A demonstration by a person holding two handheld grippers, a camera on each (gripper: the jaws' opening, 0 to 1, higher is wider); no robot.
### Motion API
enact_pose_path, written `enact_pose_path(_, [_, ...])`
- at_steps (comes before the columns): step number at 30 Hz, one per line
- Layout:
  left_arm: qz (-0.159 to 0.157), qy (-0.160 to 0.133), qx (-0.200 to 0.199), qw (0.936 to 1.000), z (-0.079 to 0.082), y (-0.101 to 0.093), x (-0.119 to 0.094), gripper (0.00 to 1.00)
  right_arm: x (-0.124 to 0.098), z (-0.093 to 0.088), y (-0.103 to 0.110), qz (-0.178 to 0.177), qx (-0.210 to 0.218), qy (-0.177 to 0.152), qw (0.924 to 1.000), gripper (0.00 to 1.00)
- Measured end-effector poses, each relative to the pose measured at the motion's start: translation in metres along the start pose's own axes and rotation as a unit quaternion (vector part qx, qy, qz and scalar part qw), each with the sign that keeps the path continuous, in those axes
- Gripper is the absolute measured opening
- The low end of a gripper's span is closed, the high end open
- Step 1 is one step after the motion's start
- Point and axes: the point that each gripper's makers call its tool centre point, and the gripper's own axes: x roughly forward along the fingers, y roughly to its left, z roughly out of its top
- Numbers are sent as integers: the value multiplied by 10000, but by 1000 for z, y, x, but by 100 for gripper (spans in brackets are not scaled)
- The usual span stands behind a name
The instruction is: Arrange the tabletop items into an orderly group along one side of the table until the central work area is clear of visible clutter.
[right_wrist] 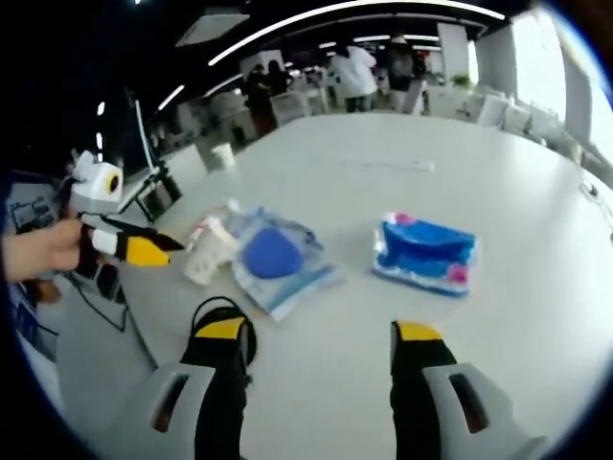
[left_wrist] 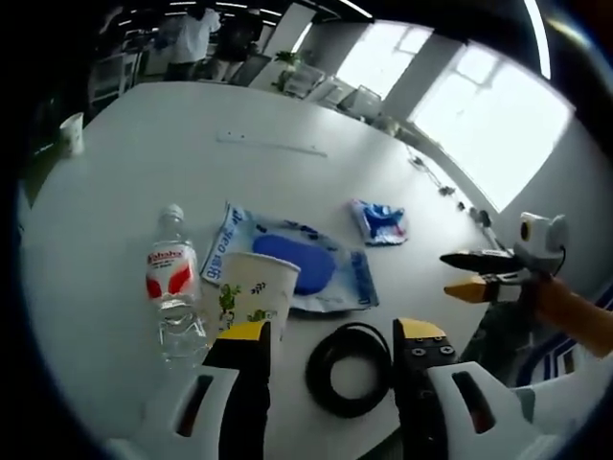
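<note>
On the white table (left_wrist: 134,192) a clear water bottle (left_wrist: 172,287) with a red label stands beside a printed paper cup (left_wrist: 251,287). Behind the cup lies a flat blue-and-white packet (left_wrist: 321,264), and farther off a small blue pouch (left_wrist: 380,222). A black cable coil (left_wrist: 350,369) lies between the jaws of my left gripper (left_wrist: 332,335), which is open and holds nothing. My right gripper (right_wrist: 321,333) is open above bare table, with the blue pouch (right_wrist: 421,251) ahead, the flat packet (right_wrist: 278,259) and cup (right_wrist: 206,254) to its left, and the cable (right_wrist: 225,309) behind its left jaw.
A second paper cup (left_wrist: 72,132) stands near the far table edge, and a thin pale strip (left_wrist: 273,144) lies mid-table. The right gripper (left_wrist: 484,273) shows at the table's right edge. A hand (right_wrist: 38,251) holds the left gripper (right_wrist: 124,244). People (right_wrist: 354,72) stand beyond the table.
</note>
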Motion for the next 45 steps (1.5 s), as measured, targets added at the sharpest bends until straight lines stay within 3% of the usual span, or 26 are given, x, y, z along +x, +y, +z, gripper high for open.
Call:
enact_pose_path(16, [54,50,-314,9995,-42,-1,0,45,19,-19,24,316,-25,267,9991,57])
enact_pose_path(45, [100,310,-889,9955,-78,10,21,46,47,-52,65,780,-56,772,9939,54])
